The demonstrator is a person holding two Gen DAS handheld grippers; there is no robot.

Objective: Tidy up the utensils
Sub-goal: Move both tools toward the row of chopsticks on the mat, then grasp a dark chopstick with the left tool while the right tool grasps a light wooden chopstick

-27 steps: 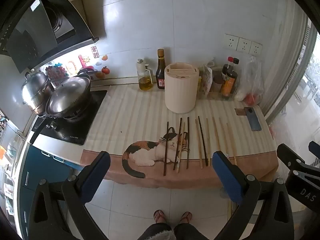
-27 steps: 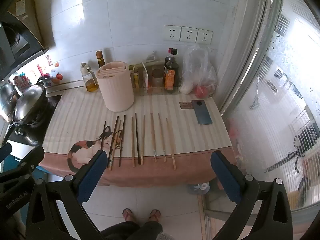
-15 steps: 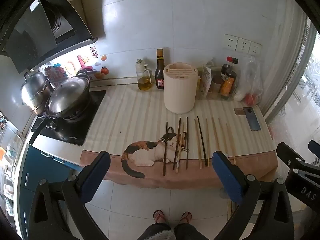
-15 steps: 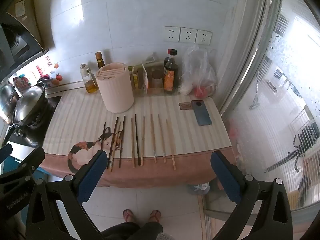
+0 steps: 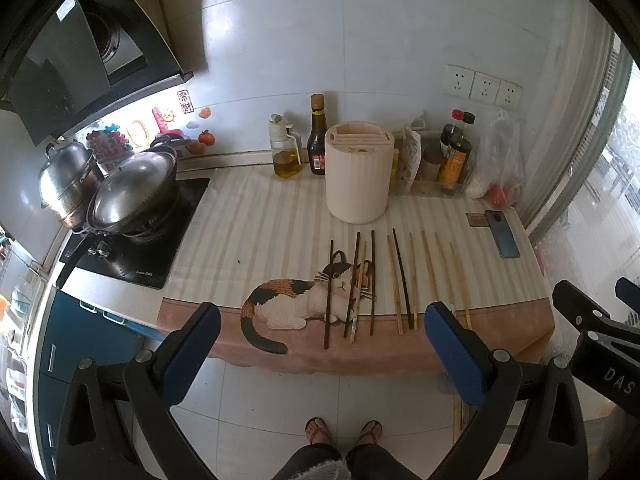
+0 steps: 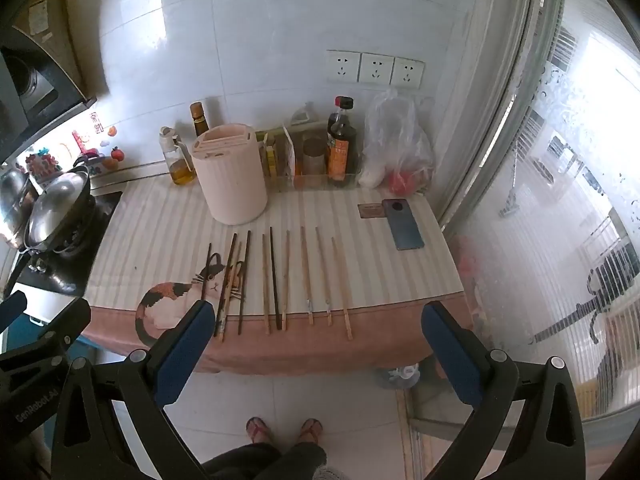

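Several chopsticks, dark and light wood, lie side by side on a striped cat-print cloth on the counter; they also show in the right wrist view. A cream slotted utensil holder stands upright behind them, also in the right wrist view. My left gripper is open and empty, held high in front of the counter edge. My right gripper is open and empty, at a similar height to the right.
A stove with lidded steel pots is at the left. Oil and sauce bottles, a condiment rack and a plastic bag line the back wall. A phone lies at the right. A glass door is right.
Both grippers have drifted slightly nearer the counter; the chopsticks and holder have not moved. Both stay open.
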